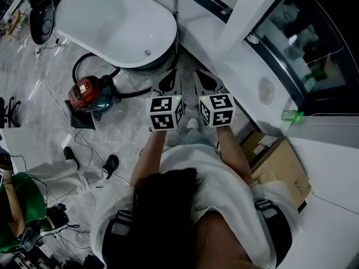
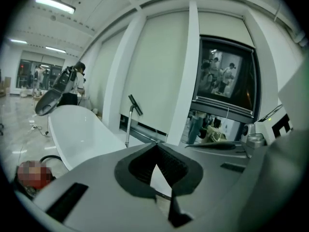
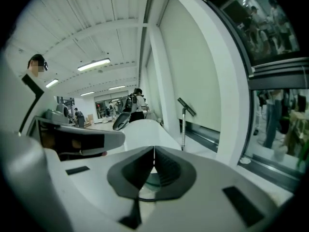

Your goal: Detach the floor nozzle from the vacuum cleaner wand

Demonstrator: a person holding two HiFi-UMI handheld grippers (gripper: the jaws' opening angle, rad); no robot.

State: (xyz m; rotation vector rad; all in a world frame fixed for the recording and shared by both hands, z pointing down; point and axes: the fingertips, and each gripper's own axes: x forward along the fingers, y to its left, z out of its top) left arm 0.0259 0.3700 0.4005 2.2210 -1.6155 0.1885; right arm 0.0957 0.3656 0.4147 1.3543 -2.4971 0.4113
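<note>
A red canister vacuum cleaner (image 1: 87, 94) sits on the marble floor left of me, and its black hose (image 1: 132, 94) runs toward the bathtub's foot. A thin metal wand (image 1: 175, 10) stands upright behind the tub. It is topped by a flat black tilted head (image 2: 135, 104), which also shows in the right gripper view (image 3: 186, 107). My left gripper (image 1: 170, 74) and right gripper (image 1: 203, 74) are held side by side in front of me, pointing at the tub's end. Both are shut and empty, well short of the wand, with the left gripper (image 2: 155, 146) and right gripper (image 3: 154, 150) jaws closed.
A white bathtub (image 1: 112, 21) fills the space ahead on the left. A white column (image 1: 247, 15) and a dark window (image 1: 305, 43) stand to the right. A cardboard box (image 1: 277, 164) lies by my right side. Cables and another person's shoes (image 1: 111, 162) are on the floor at left.
</note>
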